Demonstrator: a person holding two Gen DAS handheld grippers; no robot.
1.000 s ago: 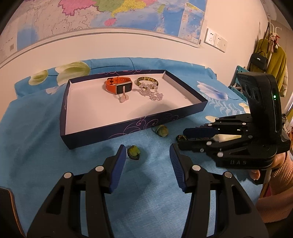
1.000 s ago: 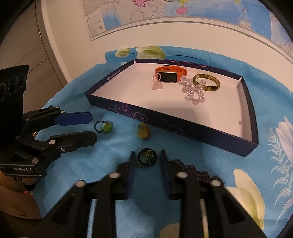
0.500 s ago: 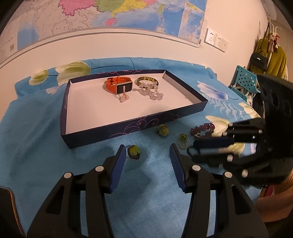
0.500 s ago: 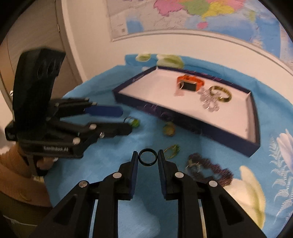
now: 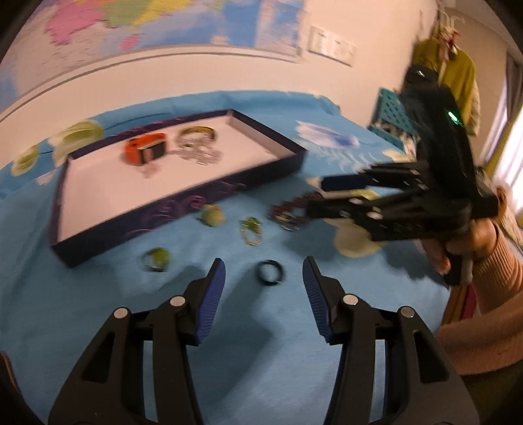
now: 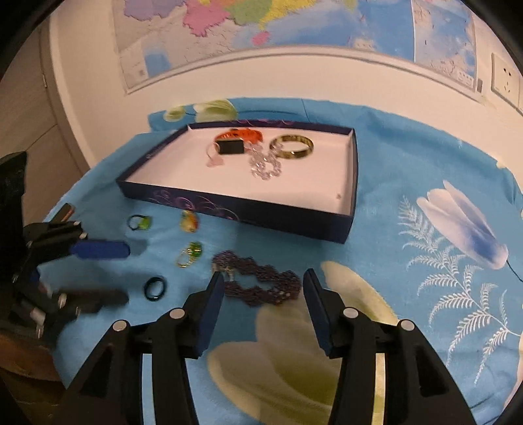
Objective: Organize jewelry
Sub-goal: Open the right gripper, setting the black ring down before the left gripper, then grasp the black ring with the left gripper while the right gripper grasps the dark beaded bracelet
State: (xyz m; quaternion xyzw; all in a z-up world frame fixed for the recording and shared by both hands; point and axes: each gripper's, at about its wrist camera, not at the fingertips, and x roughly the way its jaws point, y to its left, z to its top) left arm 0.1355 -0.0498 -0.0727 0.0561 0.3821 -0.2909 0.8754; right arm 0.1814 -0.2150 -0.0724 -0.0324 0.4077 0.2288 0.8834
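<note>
A dark ring lies on the blue cloth between my left gripper's open fingers. My left gripper is open and empty. My right gripper is open and empty, just short of a purple bead bracelet. Three more rings lie on the cloth: green, yellow, gold-green. The dark blue tray holds an orange watch, a gold bangle and a clear bead bracelet.
The blue flowered cloth covers the table up to a white wall with a map. A pink pendant lies in the tray. A teal crate and hanging clothes stand at the right.
My right gripper let go of the dark ring, opened, and swung right over the purple bracelet. The ring now lies on the cloth, and my left gripper has moved over to it.
</note>
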